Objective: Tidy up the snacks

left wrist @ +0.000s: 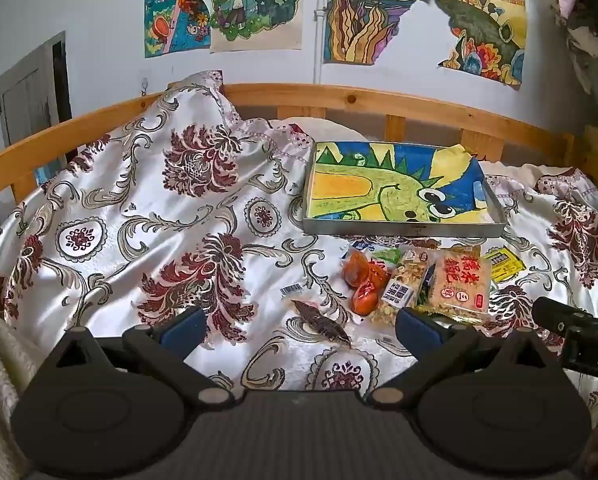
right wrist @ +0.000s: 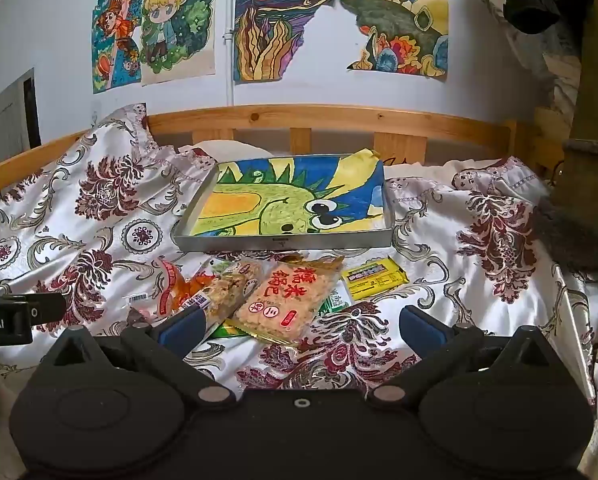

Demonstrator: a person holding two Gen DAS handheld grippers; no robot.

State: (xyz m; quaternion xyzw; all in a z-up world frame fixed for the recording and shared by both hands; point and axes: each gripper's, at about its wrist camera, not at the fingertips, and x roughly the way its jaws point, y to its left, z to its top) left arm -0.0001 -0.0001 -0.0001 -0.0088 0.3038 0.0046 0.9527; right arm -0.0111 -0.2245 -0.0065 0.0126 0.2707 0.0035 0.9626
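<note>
Both the left gripper point(left wrist: 299, 326) and right gripper point(right wrist: 299, 326) hover wide open and empty just short of the snack packets point(right wrist: 283, 300) piled before the tray point(right wrist: 283, 245).

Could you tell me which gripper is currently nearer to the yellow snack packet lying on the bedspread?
The right. The right gripper hovers open just short of the yellow snack packet, which lies ahead, slightly right. The left gripper sits farther left, across the snack pile.
</note>
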